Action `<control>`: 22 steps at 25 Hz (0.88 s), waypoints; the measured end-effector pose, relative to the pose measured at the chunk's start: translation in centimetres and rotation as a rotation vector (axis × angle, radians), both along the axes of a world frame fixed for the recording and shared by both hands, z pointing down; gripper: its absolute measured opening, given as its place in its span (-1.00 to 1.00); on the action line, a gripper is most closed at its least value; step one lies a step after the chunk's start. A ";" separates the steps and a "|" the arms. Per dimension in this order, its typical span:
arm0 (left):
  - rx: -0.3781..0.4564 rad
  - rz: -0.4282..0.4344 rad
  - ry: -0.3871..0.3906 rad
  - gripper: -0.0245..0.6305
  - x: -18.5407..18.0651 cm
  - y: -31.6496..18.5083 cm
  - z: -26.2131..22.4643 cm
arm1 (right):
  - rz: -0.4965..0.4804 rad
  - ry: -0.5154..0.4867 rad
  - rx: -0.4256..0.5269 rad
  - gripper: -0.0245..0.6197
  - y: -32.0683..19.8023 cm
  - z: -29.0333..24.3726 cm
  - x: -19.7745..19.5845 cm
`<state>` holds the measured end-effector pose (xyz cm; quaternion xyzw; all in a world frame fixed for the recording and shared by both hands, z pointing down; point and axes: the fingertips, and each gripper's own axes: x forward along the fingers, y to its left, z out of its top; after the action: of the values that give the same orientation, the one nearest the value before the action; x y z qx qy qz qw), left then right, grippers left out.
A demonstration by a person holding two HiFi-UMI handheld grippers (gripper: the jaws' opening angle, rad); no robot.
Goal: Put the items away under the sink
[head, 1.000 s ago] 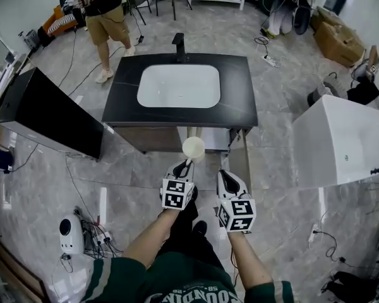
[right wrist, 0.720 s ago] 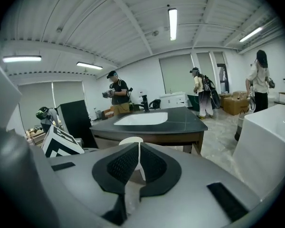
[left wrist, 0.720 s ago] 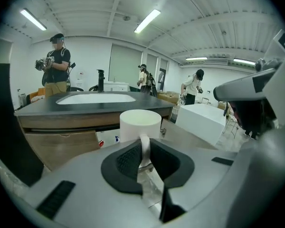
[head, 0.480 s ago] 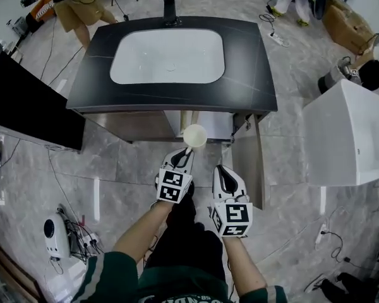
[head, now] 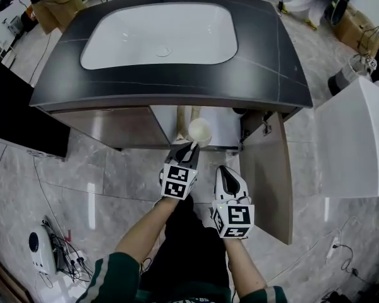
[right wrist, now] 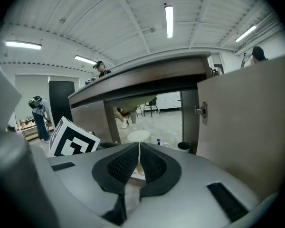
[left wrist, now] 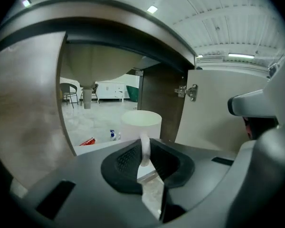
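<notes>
A white mug hangs at the mouth of the open cabinet under the sink. My left gripper is shut on its handle; in the left gripper view the mug stands upright just past the left gripper, whose pads pinch the thin handle. The right gripper is beside it, a little nearer to me and right of it, shut with nothing between its pads. In the right gripper view the right gripper points at the cabinet and the mug shows ahead.
The cabinet door stands swung open at the right, its hinge visible. The drain pipe hangs under the basin. The dark countertop overhangs the opening. A spray bottle lies beyond. A white box sits at the right.
Both grippers have sunk and moved toward the vanity. The mug, still held by its handle, has come from in front of the cabinet to its opening.
</notes>
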<state>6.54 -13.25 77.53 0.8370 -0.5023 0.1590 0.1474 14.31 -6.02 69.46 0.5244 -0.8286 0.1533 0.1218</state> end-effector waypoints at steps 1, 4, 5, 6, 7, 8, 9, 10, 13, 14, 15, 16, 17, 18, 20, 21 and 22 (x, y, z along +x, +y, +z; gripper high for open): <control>0.003 -0.003 0.002 -0.76 0.1 -0.7 1.3 | 0.000 -0.001 0.001 -0.79 -0.5 1.4 0.0; 0.013 0.003 -0.011 -0.76 0.6 -3.1 4.8 | -0.003 0.018 0.006 -0.79 -2.4 5.2 0.5; 0.017 0.009 -0.016 -0.76 0.8 -3.8 5.9 | 0.002 0.022 0.013 -0.79 -2.9 6.1 0.8; 0.020 0.014 -0.018 -0.76 1.1 -4.5 6.8 | 0.006 0.024 0.019 -0.79 -3.4 7.0 1.2; 0.023 0.017 -0.015 -0.76 1.4 -5.3 7.6 | 0.009 0.029 0.025 -0.79 -3.7 7.8 1.6; 0.027 0.018 -0.008 -0.76 1.8 -6.0 8.4 | 0.010 0.033 0.031 -0.79 -4.0 8.7 1.9; 0.028 0.016 0.002 -0.76 2.1 -6.7 9.1 | 0.011 0.035 0.034 -0.79 -4.2 9.5 2.0; 0.025 0.013 0.009 -0.76 2.4 -7.3 9.9 | 0.010 0.034 0.037 -0.79 -4.4 10.3 2.1; 0.014 0.004 0.024 -0.76 3.2 -9.1 12.2 | 0.010 0.028 0.044 -0.79 -4.7 12.3 2.2; 0.012 -0.003 0.034 -0.76 3.5 -9.8 13.0 | 0.009 0.029 0.044 -0.79 -4.8 12.9 2.4; 0.009 -0.011 0.044 -0.76 3.9 -10.3 13.7 | 0.010 0.030 0.043 -0.79 -4.8 13.6 2.7; 0.007 -0.018 0.050 -0.76 4.2 -10.9 14.5 | 0.013 0.030 0.040 -0.79 -4.8 14.2 3.0; 0.003 -0.023 0.051 -0.76 4.5 -11.3 15.3 | 0.018 0.027 0.036 -0.79 -4.7 14.8 3.3; -0.004 -0.029 0.050 -0.76 4.7 -11.6 16.1 | 0.022 0.023 0.031 -0.79 -4.5 15.3 3.3; -0.018 -0.042 0.054 -0.76 4.8 -12.3 17.4 | 0.021 0.028 0.030 -0.79 -4.2 16.3 3.2; -0.020 -0.047 0.056 -0.76 5.1 -12.8 17.8 | 0.019 0.035 0.031 -0.79 -4.3 16.6 3.2; -0.018 -0.049 0.054 -0.76 5.4 -13.2 18.1 | 0.022 0.036 0.030 -0.79 -4.4 16.9 3.4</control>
<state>11.98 -26.49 95.67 0.8271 -0.5171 0.1372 0.1725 17.75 -10.42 86.31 0.5379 -0.8227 0.1326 0.1273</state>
